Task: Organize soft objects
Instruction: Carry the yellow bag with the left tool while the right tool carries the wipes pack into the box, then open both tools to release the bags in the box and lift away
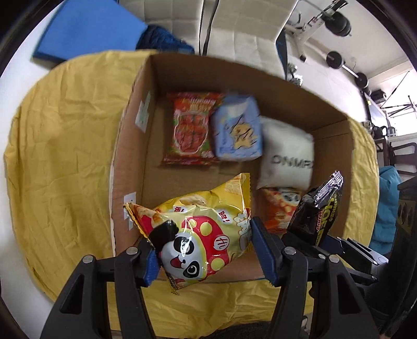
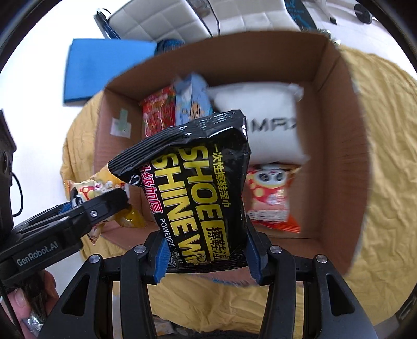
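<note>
My left gripper (image 1: 206, 250) is shut on a yellow panda snack bag (image 1: 203, 224) and holds it over the near left corner of an open cardboard box (image 1: 130, 146). My right gripper (image 2: 208, 258) is shut on a black shoe shine wipes pack (image 2: 198, 187), held over the box's near edge (image 2: 336, 203); the pack also shows in the left wrist view (image 1: 318, 211). Inside the box lie a red snack bag (image 1: 190, 127), a light blue pack (image 1: 237, 127), a white pillow pack (image 1: 286, 159) and an orange panda bag (image 2: 271, 195).
The box stands on a wrinkled yellow cloth (image 1: 60, 156) over a white table. A blue folded mat (image 1: 88, 28) and dark blue fabric (image 1: 161, 39) lie behind the box. Gym equipment (image 1: 336, 23) stands at the far right.
</note>
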The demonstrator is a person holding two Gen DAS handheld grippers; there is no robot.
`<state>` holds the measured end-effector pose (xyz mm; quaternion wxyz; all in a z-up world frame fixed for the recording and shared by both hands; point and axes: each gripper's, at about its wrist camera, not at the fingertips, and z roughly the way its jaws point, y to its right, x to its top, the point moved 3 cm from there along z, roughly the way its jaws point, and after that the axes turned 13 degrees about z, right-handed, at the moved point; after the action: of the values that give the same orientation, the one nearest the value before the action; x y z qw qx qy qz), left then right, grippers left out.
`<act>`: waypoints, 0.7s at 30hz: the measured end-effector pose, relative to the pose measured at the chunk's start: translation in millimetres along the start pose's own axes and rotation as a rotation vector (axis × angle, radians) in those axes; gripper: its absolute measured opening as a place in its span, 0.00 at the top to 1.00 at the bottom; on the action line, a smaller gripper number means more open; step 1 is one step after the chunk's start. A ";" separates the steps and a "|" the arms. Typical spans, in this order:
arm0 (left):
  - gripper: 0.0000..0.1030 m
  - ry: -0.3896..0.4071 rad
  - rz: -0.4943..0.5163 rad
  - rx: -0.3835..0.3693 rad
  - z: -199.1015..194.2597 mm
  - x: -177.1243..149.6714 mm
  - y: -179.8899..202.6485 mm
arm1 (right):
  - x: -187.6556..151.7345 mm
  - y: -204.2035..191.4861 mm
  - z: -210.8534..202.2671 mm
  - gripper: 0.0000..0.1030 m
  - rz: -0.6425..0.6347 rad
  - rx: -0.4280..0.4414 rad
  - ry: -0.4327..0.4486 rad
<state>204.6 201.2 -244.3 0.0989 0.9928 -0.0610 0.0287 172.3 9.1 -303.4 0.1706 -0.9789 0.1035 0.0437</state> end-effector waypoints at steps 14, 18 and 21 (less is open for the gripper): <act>0.42 -0.261 -0.003 -0.139 107.0 3.0 -30.6 | 7.8 0.3 94.2 0.50 0.023 -0.071 -0.147; 0.41 -0.308 0.001 -0.162 129.5 3.8 -30.5 | 10.2 1.4 103.8 0.49 0.028 -0.088 -0.160; 0.41 -0.329 0.000 -0.176 141.2 4.3 -33.5 | 11.3 -1.5 110.6 0.49 0.032 -0.102 -0.164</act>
<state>219.5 205.0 -388.7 0.1739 0.9717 -0.0785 -0.1394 178.0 46.3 -408.0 0.1278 -0.9777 0.1023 0.1317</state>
